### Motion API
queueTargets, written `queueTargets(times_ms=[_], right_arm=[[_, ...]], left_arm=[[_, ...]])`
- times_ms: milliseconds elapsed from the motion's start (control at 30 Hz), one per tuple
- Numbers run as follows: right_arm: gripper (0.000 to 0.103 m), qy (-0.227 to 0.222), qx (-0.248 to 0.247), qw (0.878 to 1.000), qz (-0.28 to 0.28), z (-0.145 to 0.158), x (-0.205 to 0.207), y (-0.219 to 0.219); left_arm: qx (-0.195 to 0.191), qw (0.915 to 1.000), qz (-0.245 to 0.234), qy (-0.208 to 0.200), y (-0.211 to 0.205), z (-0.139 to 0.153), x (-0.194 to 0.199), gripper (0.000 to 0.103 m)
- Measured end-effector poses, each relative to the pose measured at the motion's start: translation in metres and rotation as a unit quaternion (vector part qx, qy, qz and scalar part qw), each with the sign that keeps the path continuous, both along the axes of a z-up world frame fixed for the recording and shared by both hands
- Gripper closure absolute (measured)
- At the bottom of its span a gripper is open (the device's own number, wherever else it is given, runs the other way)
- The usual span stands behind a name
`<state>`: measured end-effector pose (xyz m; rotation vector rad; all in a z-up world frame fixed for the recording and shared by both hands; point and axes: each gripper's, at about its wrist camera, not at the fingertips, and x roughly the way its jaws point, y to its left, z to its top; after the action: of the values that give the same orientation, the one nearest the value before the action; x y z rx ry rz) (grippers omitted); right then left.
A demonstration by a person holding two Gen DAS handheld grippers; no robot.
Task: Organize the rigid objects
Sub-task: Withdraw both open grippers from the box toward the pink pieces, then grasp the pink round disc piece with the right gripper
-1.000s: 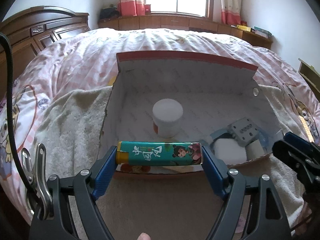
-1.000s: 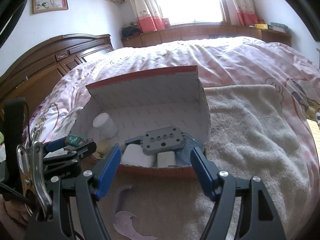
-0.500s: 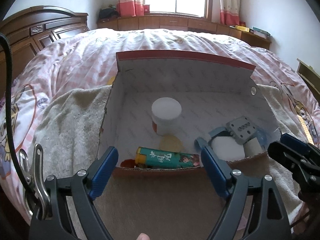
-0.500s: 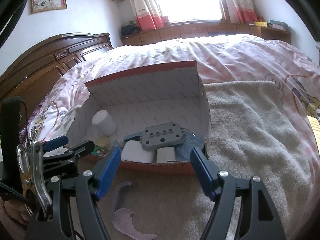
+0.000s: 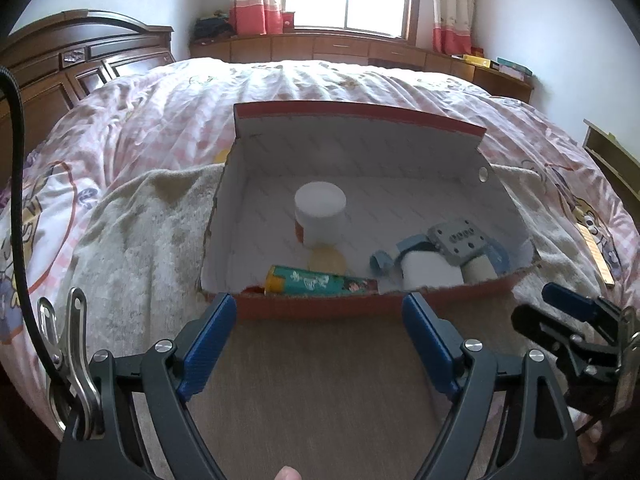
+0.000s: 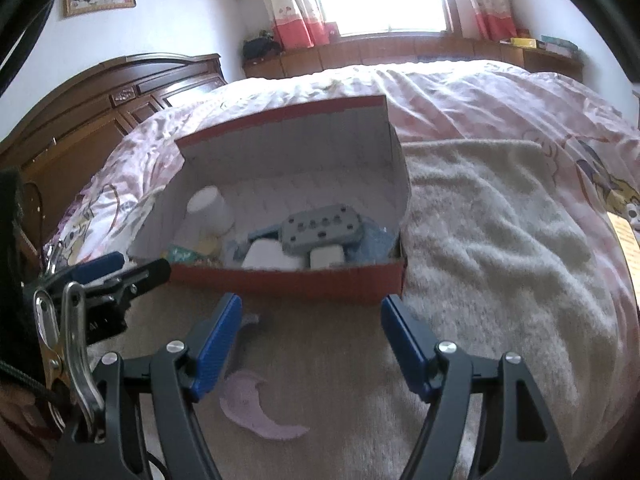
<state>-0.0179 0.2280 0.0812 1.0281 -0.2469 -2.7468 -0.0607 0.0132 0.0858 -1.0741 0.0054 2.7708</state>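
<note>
A: Where is the green tube seen?

B: It is seen lying on its side inside the cardboard box, low in the centre of the left wrist frame, just behind the box's red front wall. Its yellow end is turned to the left. In the right wrist frame only a corner of it is shown, at the box's lower left.

A: What else is held by the box?

B: A white jar is stood upright behind the tube, near the middle of the floor. A pale yellow disc is laid between jar and tube. At the right, a grey block with holes is rested on white pieces and a light blue part.

A: How is the left gripper held?

B: Its blue fingers are spread as wide as they go, having just been opening, and nothing is gripped. The tube is left beyond the tips, untouched.

A: And the right gripper?

B: It is kept partly open and empty, in front of the box's near wall. In the left wrist frame it is seen at the right edge.

A: What is under everything?

B: The box is set on a cream towel, spread over a pink quilt. A lilac crescent piece is laid on the towel, at the lower left of the right wrist frame.
</note>
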Motion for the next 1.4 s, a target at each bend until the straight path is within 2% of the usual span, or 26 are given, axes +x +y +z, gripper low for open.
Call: queueTargets(times_ms=[300, 533, 700, 967, 1167, 1400], right_arm=[[0.028, -0.030, 0.004, 0.999, 0.023, -0.019, 0.019, -0.008], [0.028, -0.041, 0.040, 0.994, 0.089, -0.033, 0.036, -0.033], [0.029, -0.042, 0.053, 0.991, 0.113, -0.040, 0.040, -0.044], [0.044, -0.047, 0.068, 0.989, 0.119, -0.050, 0.036, -0.047], [0.074, -0.045, 0.089, 0.988, 0.117, -0.050, 0.039, -0.046], [0.076, -0.050, 0.089, 0.989, 0.108, -0.049, 0.044, -0.037]], left_arm=[[0.002, 0.9999, 0.003, -0.014, -0.005, -0.011, 0.020, 0.016], [0.004, 0.9996, 0.014, -0.025, -0.013, -0.022, 0.036, 0.016], [0.002, 0.9992, 0.021, -0.034, -0.018, -0.029, 0.046, 0.016], [-0.001, 0.9985, 0.028, -0.047, -0.021, -0.040, 0.053, 0.016], [-0.002, 0.9984, 0.024, -0.052, -0.017, -0.044, 0.054, 0.016], [-0.002, 0.9983, 0.018, -0.055, -0.014, -0.045, 0.054, 0.016]])
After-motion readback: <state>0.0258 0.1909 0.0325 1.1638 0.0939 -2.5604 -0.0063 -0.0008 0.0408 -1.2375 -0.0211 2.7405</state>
